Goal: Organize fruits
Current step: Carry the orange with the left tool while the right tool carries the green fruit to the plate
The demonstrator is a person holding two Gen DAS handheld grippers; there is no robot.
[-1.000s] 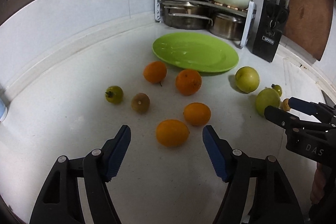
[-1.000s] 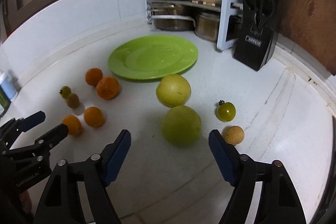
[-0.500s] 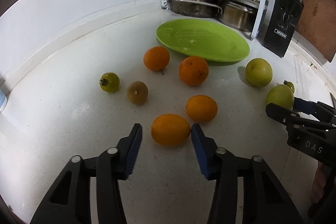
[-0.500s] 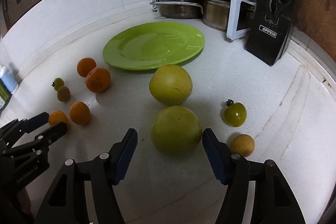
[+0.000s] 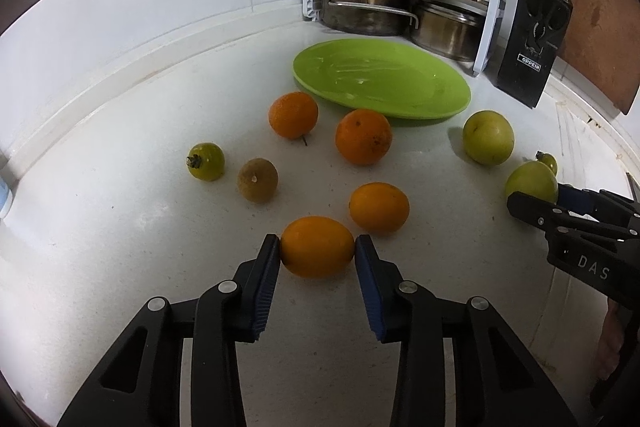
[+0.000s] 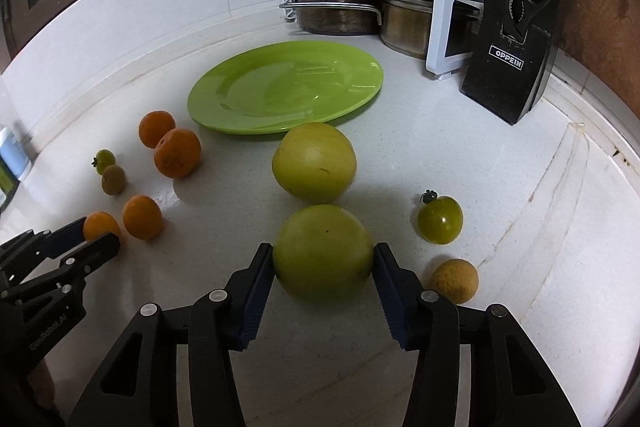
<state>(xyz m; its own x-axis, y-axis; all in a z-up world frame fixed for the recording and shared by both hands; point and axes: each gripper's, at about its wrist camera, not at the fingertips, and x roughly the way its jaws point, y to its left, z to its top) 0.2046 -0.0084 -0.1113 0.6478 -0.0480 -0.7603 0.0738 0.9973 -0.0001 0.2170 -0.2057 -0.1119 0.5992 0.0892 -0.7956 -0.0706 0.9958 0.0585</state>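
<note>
The left hand-held gripper is closing its jaws on an orange fruit that is sitting on the white worktop; both blue pads are touching its sides. A second orange fruit is lying just beside it, at about 1 o'clock. The right hand-held gripper is closing its jaws on a big green fruit, with a pad touching each side. Another big green fruit is sitting at 12 o'clock from it, and the green plate is lying farther on, at about 11 o'clock. A small green tomato is resting at 2 o'clock.
</note>
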